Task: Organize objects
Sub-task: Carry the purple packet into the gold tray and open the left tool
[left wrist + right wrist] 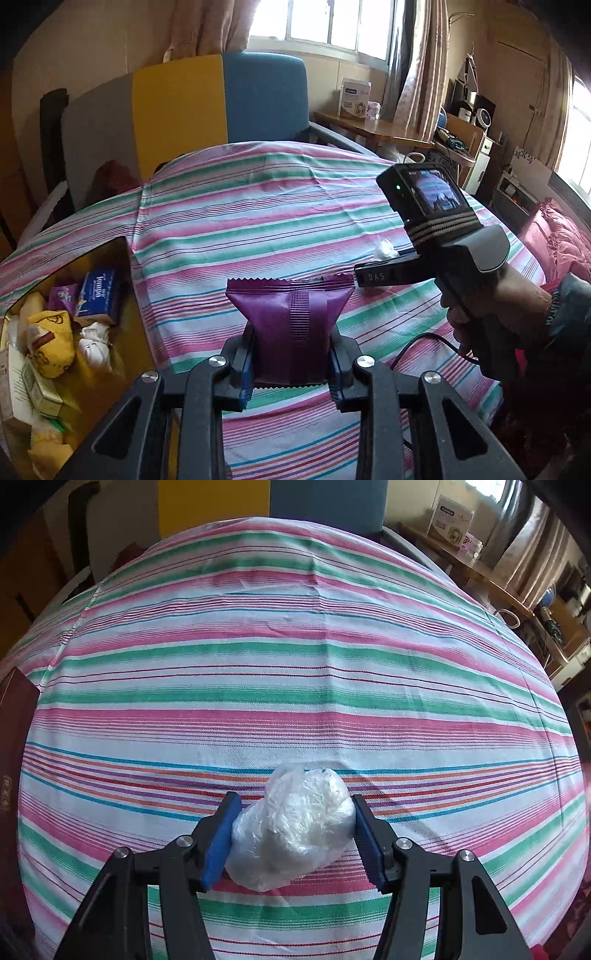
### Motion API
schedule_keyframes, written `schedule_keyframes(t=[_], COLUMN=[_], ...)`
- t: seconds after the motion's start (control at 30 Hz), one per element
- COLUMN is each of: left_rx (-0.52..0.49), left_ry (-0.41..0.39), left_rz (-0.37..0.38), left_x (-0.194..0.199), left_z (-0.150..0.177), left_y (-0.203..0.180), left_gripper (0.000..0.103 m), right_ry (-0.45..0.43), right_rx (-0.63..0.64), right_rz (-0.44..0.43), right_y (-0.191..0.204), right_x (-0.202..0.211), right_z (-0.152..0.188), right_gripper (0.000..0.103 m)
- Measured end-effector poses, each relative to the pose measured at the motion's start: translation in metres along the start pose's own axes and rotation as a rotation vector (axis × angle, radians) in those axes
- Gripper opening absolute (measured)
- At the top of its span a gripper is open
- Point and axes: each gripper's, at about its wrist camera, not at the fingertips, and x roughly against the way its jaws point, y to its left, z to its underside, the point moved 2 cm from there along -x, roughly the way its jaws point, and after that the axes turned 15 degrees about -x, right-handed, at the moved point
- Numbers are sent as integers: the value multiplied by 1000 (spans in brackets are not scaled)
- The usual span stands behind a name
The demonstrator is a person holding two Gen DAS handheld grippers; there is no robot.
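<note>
Over the striped cloth (280, 206), in the left wrist view, the left gripper (291, 363) was clamped narrow on a purple packet (290, 321), its pads pressing the packet's two long sides near the lower end. The packet stood upright between the fingers, its long axis running away from the camera and its crimped top edge farthest off. A box (122, 295) of already gathered things (small cartons, a yellow pouch, white bundles) sat at the cloth's left edge, to the left of the packet and lower. By my reading, the coming move turned on that: the held packet had to travel left from over the cloth to the box, and the left hand was the nearer one. To the right of the packet, the right gripper (373, 271) pointed down at the cloth, a person's hand (491, 314) around its handle.

Near the front edge of the same cloth, in the right wrist view, the right gripper (293, 832) stood at middling width around a crumpled plastic bag (295, 823). Both blue pads touched the bag's sides, and the bag looked to rest on the cloth, its longer axis slanting from lower left to upper right between the fingers. I judged this a grip just made, with the lift not yet done.
</note>
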Motion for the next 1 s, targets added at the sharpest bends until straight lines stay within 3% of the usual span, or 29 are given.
schedule_keyframes(t=[0.27,0.5,0.7,0.87,1.0], left_rx=[92,219,365,407,420], left_ry=[-8,29,134,199,224], left_rz=[-86,-152,-160,-182,-185], left_x=[32,47,32,12,5], left_z=[23,64,110,128,136], left_y=[50,103,158,178,185], left_gripper=[31,31,31,32,43], right_ry=[-11,-20,-21,-22,-20], right_rx=[18,36,47,51,60], right_rz=[4,9,12,13,5], right_y=[-1,1,2,2,1], right_x=[4,6,9,10,9], right_z=[1,5,7,7,7], right_gripper=[60,60,60,60,60])
